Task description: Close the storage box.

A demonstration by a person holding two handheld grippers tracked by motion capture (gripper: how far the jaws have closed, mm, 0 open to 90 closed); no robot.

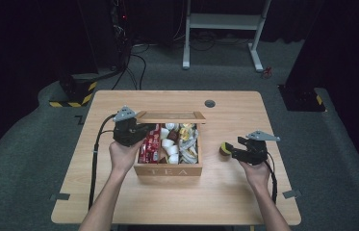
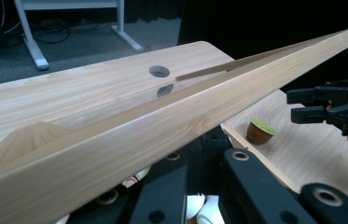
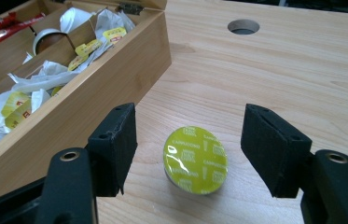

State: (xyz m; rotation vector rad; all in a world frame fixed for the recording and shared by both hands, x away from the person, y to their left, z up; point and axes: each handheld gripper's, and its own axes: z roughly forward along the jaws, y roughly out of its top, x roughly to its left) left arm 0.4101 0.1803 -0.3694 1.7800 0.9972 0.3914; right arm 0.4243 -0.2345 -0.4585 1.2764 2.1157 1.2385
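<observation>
Coffee capsule [image 3: 195, 160], green foil lid, sits on the table [image 1: 225, 192] at 3 o'clock of the wooden tea box [image 1: 167, 169], just beside it. Right gripper [image 3: 190, 149] spread wide, pads either side of the capsule, not touching. Left gripper [image 1: 136, 132], at the box's 9 o'clock, clenched on the raised lid [image 2: 162, 126].
</observation>
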